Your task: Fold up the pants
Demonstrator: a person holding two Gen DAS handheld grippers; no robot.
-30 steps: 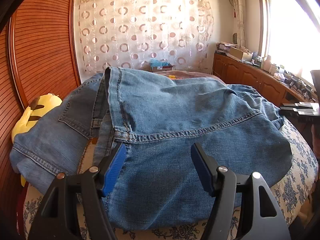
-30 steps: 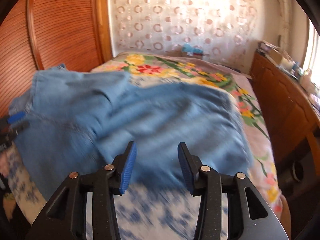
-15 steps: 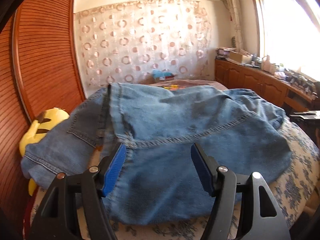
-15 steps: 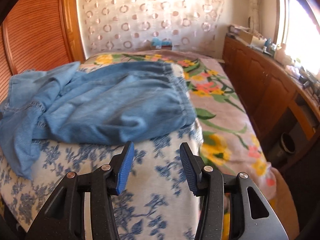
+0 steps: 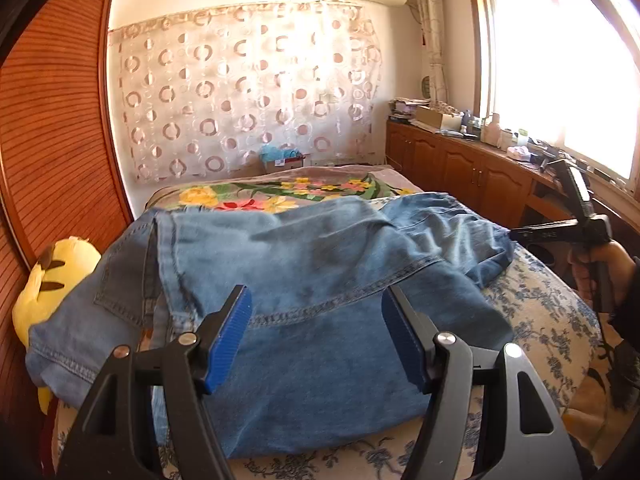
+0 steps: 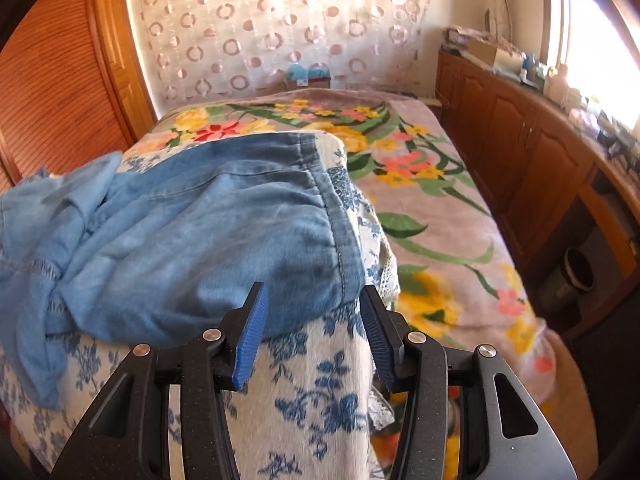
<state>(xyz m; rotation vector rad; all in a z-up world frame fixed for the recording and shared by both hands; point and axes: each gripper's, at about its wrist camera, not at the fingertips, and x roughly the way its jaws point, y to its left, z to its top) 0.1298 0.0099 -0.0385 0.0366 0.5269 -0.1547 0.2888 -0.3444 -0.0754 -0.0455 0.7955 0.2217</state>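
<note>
Jeans [image 5: 320, 280] lay bunched on the bed [image 6: 312, 408]; both tools, left [image 5: 316, 336] and right [image 6: 312, 336], had backed away, open and empty, leaving the fold unfinished.

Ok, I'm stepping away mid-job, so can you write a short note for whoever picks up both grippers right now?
Left gripper: open, empty, over the jeans.
Right gripper: open, empty, by the jeans' hem end; it also shows in the left view.
Jeans: bunched across the blue-flowered cover on the bed, not flat.
Done: no neat fold visible.
Left: smooth them out, then fold.
</note>
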